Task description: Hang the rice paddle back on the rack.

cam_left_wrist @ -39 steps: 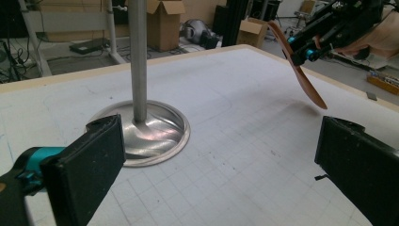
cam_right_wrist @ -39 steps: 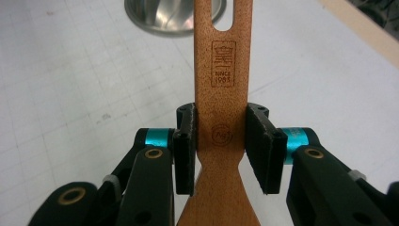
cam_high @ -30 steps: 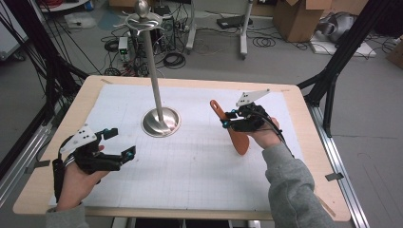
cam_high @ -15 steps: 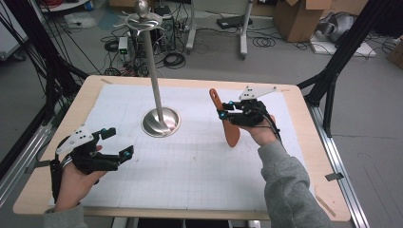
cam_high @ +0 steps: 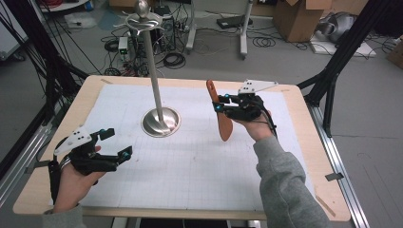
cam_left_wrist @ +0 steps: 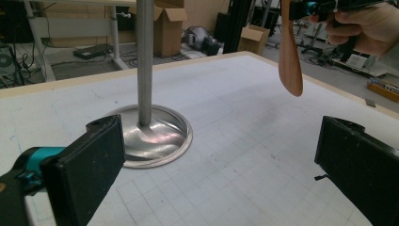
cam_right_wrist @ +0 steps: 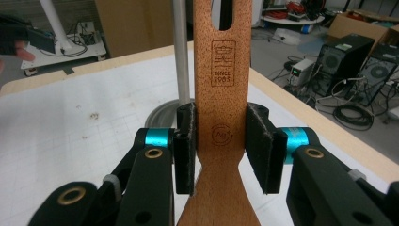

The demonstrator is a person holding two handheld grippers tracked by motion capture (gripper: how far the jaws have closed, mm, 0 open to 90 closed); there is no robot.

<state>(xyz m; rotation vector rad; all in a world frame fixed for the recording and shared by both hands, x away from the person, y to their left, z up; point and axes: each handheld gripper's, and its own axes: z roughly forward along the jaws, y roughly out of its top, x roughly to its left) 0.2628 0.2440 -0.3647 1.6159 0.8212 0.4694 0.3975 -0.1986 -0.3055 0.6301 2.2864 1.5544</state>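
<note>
Since earlier frame we lifted wooden spatula (cam_high: 223,116) off worktop (cam_high: 190,156); it now hangs upright, blade down, clear of surface. Nearest us: left tongs (cam_high: 116,145) gaping wide, holding nothing, low over worktop's near left. Farther: right tongs (cam_high: 217,103) clamped on spatula handle, both pads pressing its edges. Beyond: metal stand (cam_high: 159,114), apart from spatula.

Black grippers (cam_high: 219,103) with teal joints, brass screws, grey three-cornered plates; grey sleeves (cam_high: 285,185).
</note>
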